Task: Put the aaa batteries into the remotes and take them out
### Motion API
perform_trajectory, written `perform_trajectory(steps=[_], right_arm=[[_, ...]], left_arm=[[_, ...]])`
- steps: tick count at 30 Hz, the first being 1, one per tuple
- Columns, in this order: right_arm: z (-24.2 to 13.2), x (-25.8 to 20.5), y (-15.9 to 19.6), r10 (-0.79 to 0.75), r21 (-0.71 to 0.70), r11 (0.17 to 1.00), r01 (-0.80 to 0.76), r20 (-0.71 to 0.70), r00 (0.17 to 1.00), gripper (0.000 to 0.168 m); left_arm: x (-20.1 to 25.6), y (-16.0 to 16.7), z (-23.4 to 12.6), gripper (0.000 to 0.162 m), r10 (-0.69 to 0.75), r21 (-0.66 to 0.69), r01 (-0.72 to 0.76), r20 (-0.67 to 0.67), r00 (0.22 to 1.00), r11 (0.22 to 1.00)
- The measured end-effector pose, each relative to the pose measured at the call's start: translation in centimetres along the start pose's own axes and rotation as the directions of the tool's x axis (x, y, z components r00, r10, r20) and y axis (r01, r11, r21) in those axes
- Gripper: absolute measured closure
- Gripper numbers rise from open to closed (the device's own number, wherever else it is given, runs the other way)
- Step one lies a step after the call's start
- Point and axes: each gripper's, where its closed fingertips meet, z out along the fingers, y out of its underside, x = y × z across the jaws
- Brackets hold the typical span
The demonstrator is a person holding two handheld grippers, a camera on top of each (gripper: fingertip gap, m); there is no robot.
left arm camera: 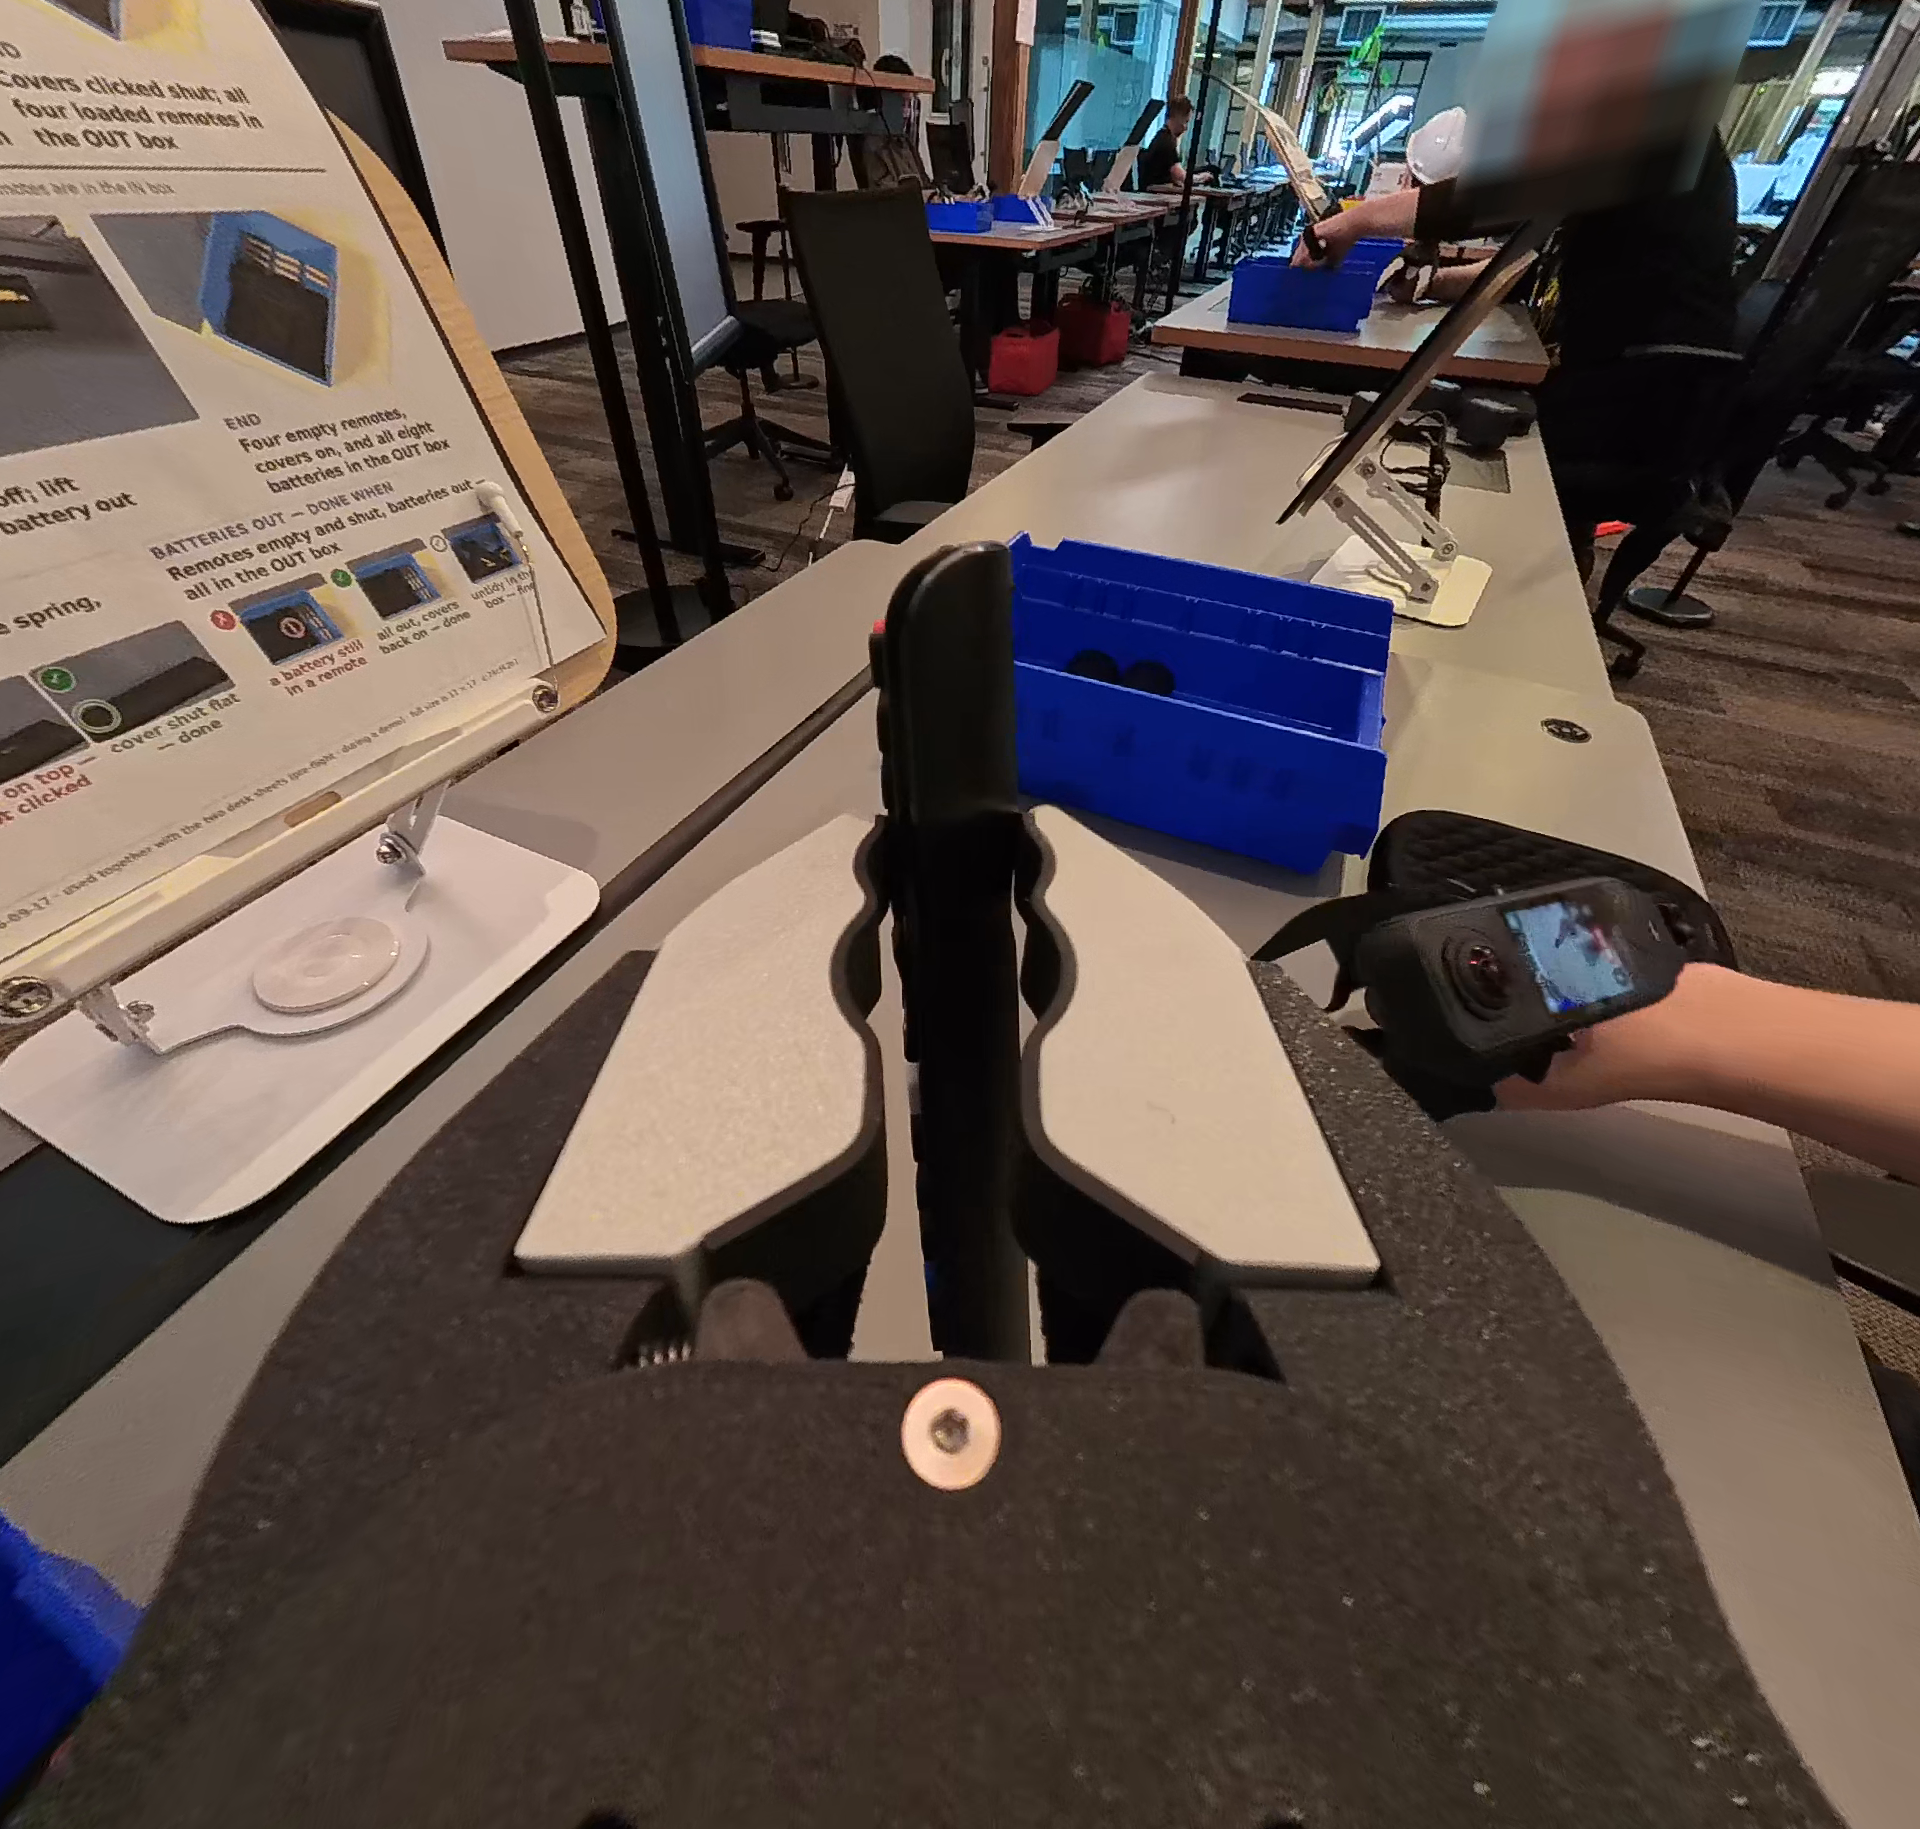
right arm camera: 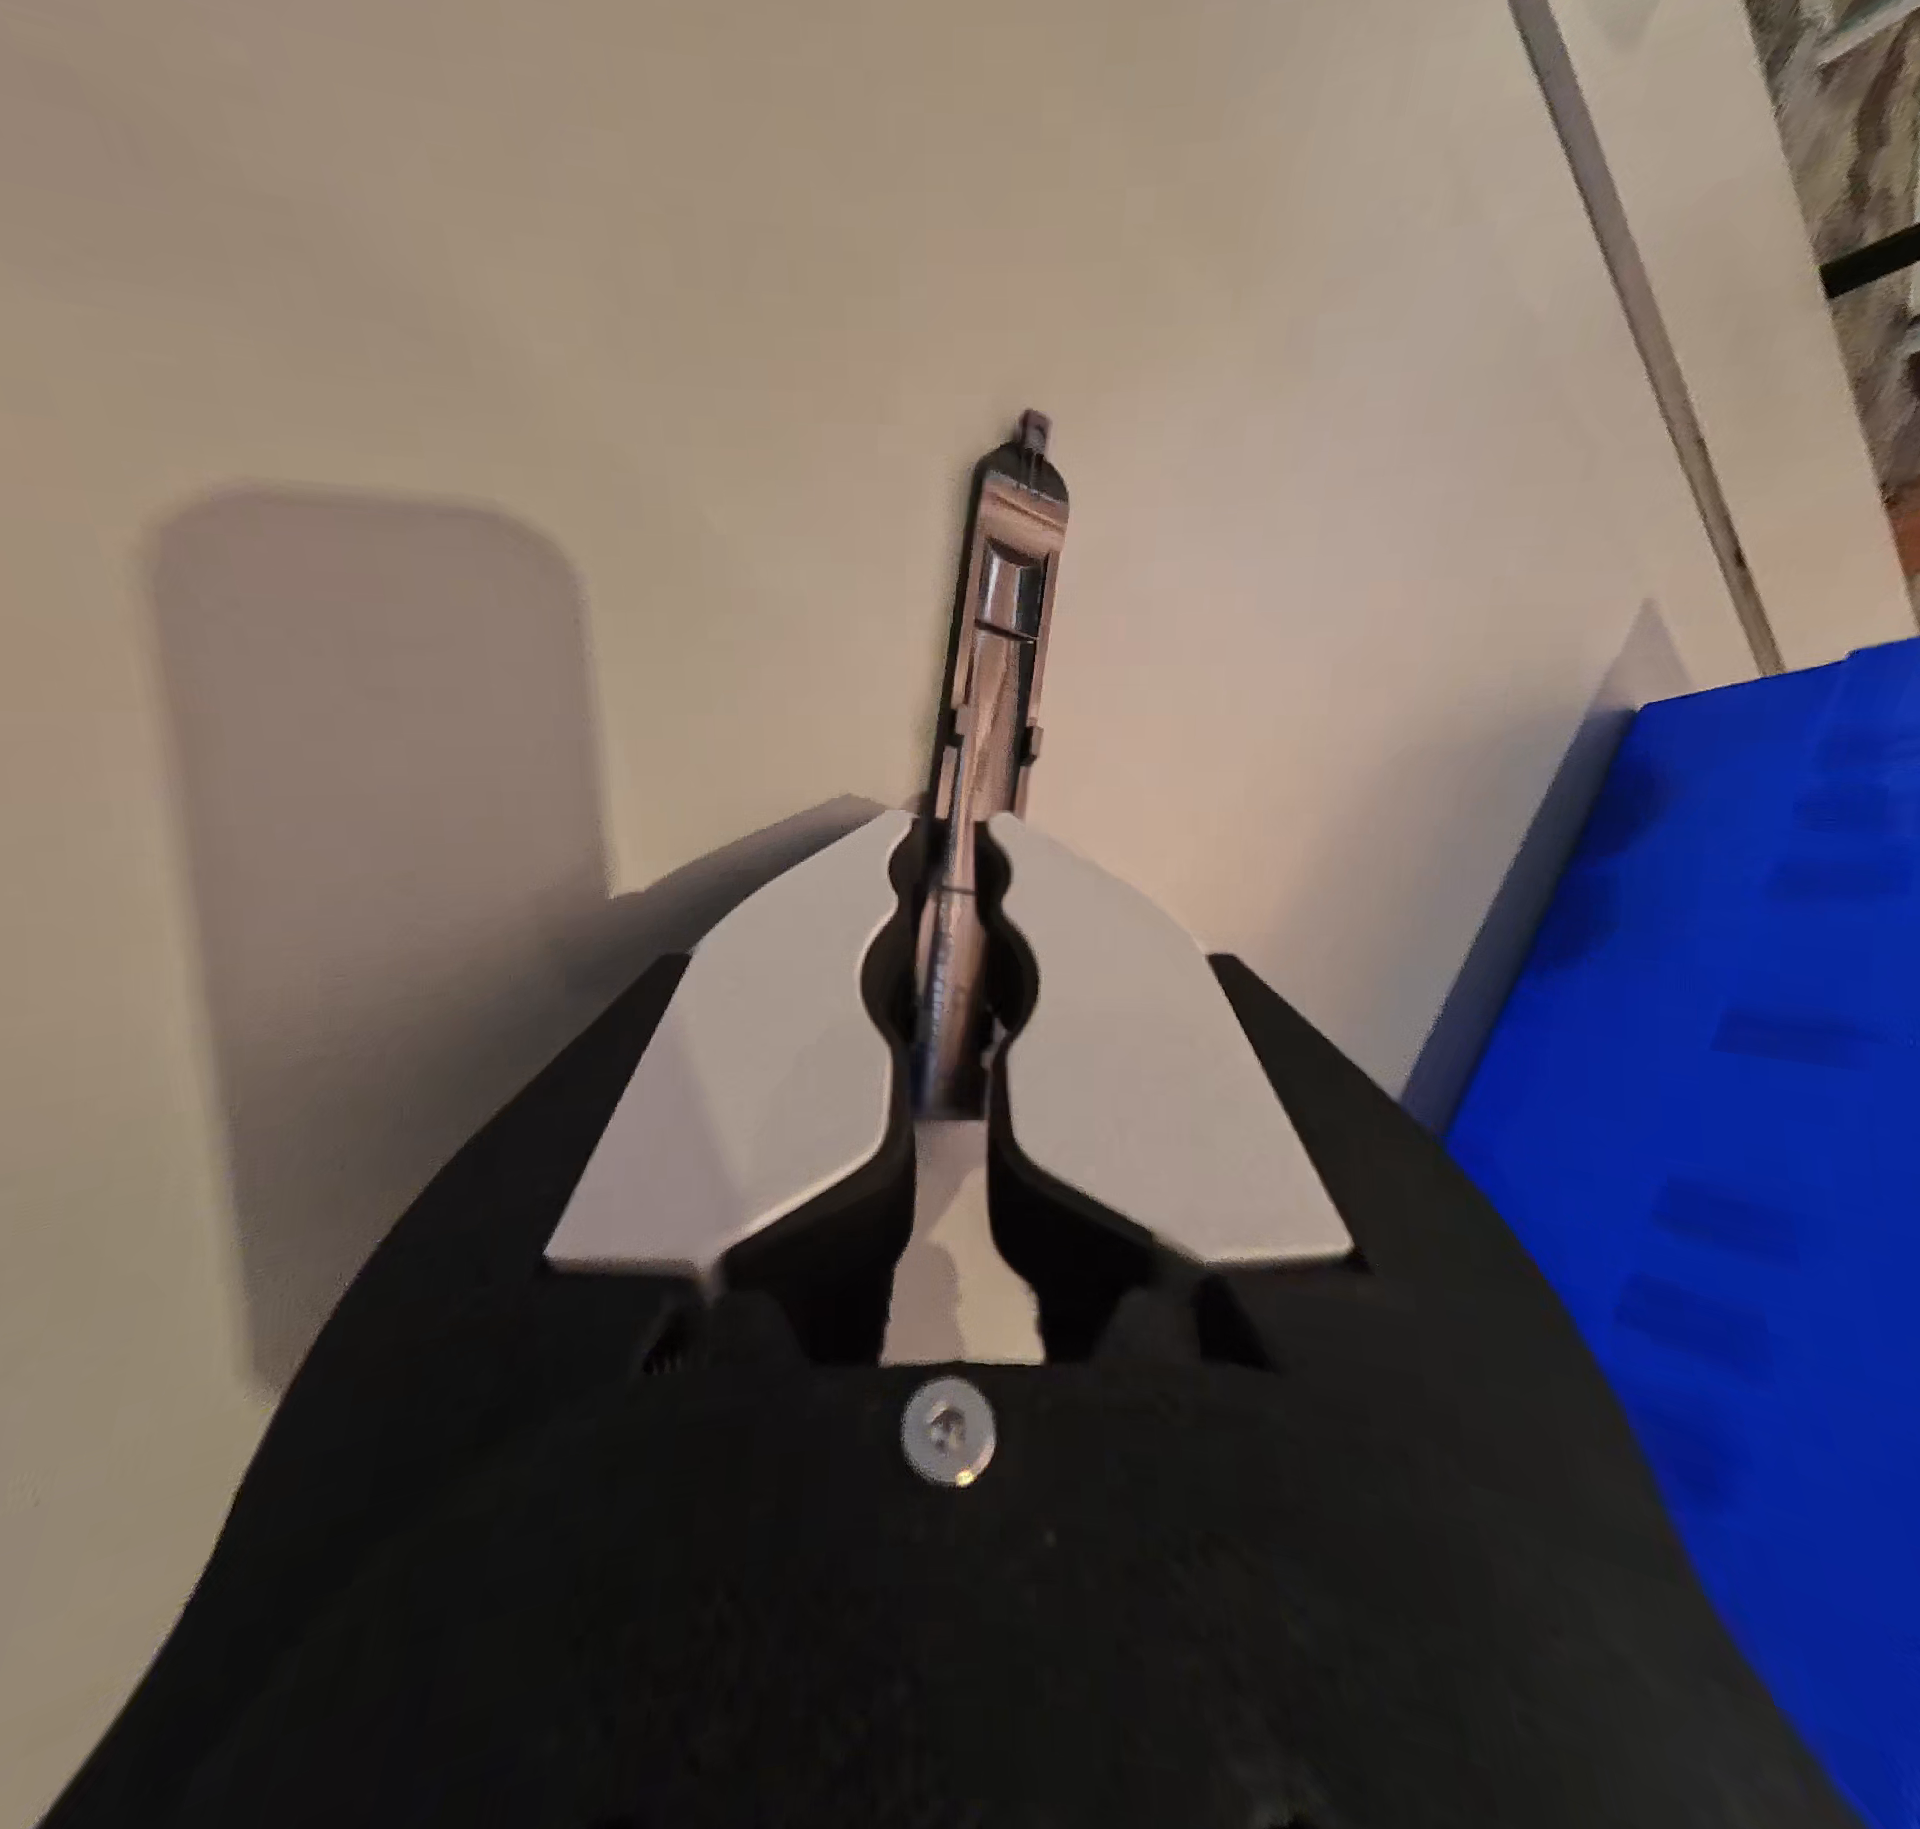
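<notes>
While the left gripper (left arm camera: 951, 844) clamps a remote (left arm camera: 951, 699), the right gripper (right arm camera: 954, 834) pinches a battery cover (right arm camera: 1003, 636).

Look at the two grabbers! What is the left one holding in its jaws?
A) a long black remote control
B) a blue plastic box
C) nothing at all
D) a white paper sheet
A: in the left wrist view, the left gripper has its jaws closed on a long black remote control standing on edge, with the blue plastic bin resting on the grey table behind it.
</notes>
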Motion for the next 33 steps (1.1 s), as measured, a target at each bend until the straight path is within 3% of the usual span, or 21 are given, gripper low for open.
perform_trajectory(steps=[6, 11, 13, 16, 18, 19, 22, 26, 29, 31, 33], right_arm=[[0.4, 0.5, 0.1, 0.014, -0.018, 1.0, -0.015, -0.016, 1.0, 0.165], [-0.1, -0.2, -0.4, 0.2, -0.046, 0.98, -0.195, 0.176, 0.964, 0.166], [-1.0, -0.4, -1.4, 0.363, -0.054, 0.929, -0.366, 0.313, 0.878, 0.167], [-2.9, -0.4, -3.0, 0.598, -0.122, 0.757, -0.642, 0.525, 0.605, 0.167], [-3.4, 0.3, -2.6, 0.69, -0.168, 0.639, -0.751, 0.557, 0.462, 0.168], [-3.3, 0.3, -1.7, 0.718, -0.193, 0.612, -0.767, 0.542, 0.436, 0.168], [-2.9, -0.2, 0.4, 0.754, -0.209, 0.598, -0.774, 0.475, 0.454, 0.167], [-3.2, -0.2, -0.8, 0.759, -0.12, 0.582, -0.804, 0.435, 0.484, 0.166], [-2.6, -0.8, -1.9, 0.774, -0.123, 0.59, -0.798, 0.368, 0.516, 0.15], [-2.4, -2.0, -2.7, 0.766, -0.158, 0.62, -0.768, 0.334, 0.549, 0.148], [-2.4, -2.9, -3.4, 0.727, -0.16, 0.681, -0.714, 0.266, 0.633, 0.145]], left_arm=[[0.0, 0.1, 0.1, 0.14, -0.008, 0.0, 0.008, -0.014, 1.0, 1.0], [0.0, 0.1, -0.1, 0.14, -0.01, -0.004, 0.01, -0.016, 1.0, 1.0], [-0.1, 0.0, -0.1, 0.14, -0.012, -0.003, 0.012, -0.016, 1.0, 1.0], [0.0, 0.1, -0.1, 0.14, -0.012, -0.005, 0.012, -0.019, 1.0, 1.0], [0.0, 0.1, -0.1, 0.139, -0.011, -0.006, 0.011, -0.022, 1.0, 1.0], [0.1, 0.1, 0.0, 0.139, -0.01, -0.007, 0.01, -0.023, 1.0, 1.0], [0.2, 0.1, 0.1, 0.139, -0.006, -0.01, 0.006, -0.025, 1.0, 1.0], [0.3, 0.2, 0.3, 0.139, -0.003, -0.016, 0.002, -0.023, 1.0, 1.0], [0.4, 0.4, 0.5, 0.139, -0.004, -0.024, 0.004, -0.023, 1.0, 1.0], [0.5, 0.5, 0.6, 0.14, -0.003, -0.03, 0.002, -0.028, 1.0, 1.0], [0.6, 0.4, 0.6, 0.14, 0.0, -0.029, -0.001, -0.027, 1.0, 1.0]])
